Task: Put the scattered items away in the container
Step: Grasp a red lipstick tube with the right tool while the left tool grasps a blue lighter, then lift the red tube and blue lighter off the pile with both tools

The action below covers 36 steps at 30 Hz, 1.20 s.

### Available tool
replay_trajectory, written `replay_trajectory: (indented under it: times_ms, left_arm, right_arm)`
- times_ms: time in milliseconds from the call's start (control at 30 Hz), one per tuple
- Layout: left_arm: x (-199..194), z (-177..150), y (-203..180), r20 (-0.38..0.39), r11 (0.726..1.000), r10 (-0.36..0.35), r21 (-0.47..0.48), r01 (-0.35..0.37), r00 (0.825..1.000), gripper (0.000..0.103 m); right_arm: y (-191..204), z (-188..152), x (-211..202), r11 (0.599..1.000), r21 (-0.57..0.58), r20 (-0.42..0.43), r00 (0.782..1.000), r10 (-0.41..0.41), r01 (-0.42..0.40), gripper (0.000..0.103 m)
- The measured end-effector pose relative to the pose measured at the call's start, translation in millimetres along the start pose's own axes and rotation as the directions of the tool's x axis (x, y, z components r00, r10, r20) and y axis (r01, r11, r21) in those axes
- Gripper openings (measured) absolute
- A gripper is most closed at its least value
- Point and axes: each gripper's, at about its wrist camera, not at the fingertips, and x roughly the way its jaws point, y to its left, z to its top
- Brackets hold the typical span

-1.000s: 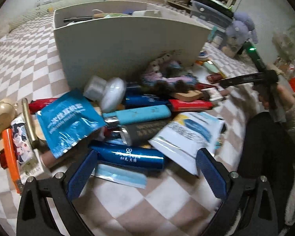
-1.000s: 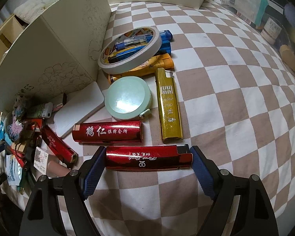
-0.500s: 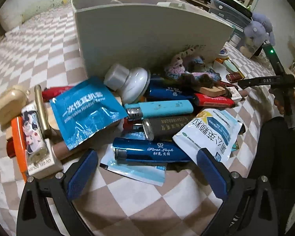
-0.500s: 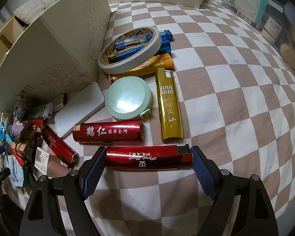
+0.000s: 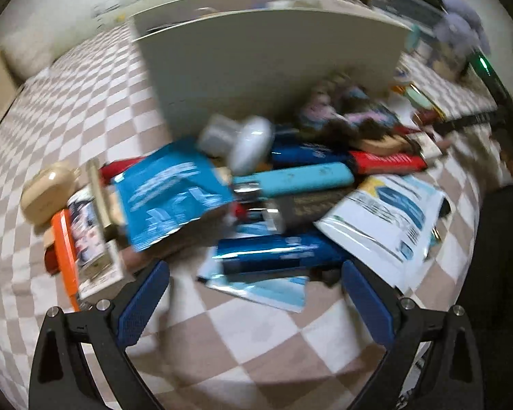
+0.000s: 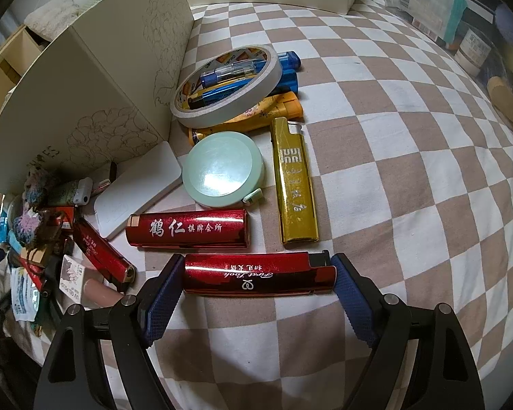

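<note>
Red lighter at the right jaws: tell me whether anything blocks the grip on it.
Nothing visible does. The red lighter lies crosswise on the checkered cloth, between the right gripper pads, one at each end. Its nearest neighbours, the second red lighter and the gold lighter, lie clear beyond it.

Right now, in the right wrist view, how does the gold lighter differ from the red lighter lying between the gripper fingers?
The gold lighter is gold and points away from the camera; the red lighter is glossy red and lies crosswise. The gold lighter lies free on the checked cloth, while the red lighter sits between the pads of the right gripper. Both are slim, flat, printed lighters.
</note>
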Motion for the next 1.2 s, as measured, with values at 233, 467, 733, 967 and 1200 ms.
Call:
replay_trajectory:
  times_ms: [233,467,733,967,1200]
  left_arm:
    - [7,6,-10,-0.002,0.998,-0.058,-0.001,0.058,0.998,0.101]
    - [8,6,11,0.003,0.987,-0.068,-0.147,0.067,0.998,0.087]
    - [2,2,18,0.021,0.980,-0.033,-0.196,0.036,0.999,0.083]
    - [-1,-1,31,0.021,0.960,0.021,-0.278,-0.014,1.000,0.083]
    - [-8,-11,40,0.029,0.929,0.066,-0.366,-0.051,0.997,0.083]
  right_arm:
    - [-3,-6,0,1.000,-0.001,-0.002,1.000,-0.002,0.002,0.086]
    - [-6,-1,0,1.000,0.000,-0.003,1.000,-0.001,0.001,0.086]
    - [-5,-1,1,1.000,-0.003,-0.003,1.000,-0.004,0.004,0.086]
    - [-25,-1,-1,1.000,-0.006,0.000,1.000,-0.006,0.006,0.086]
    - [-32,-7,-9,1.000,-0.005,0.019,1.000,0.013,-0.012,0.085]
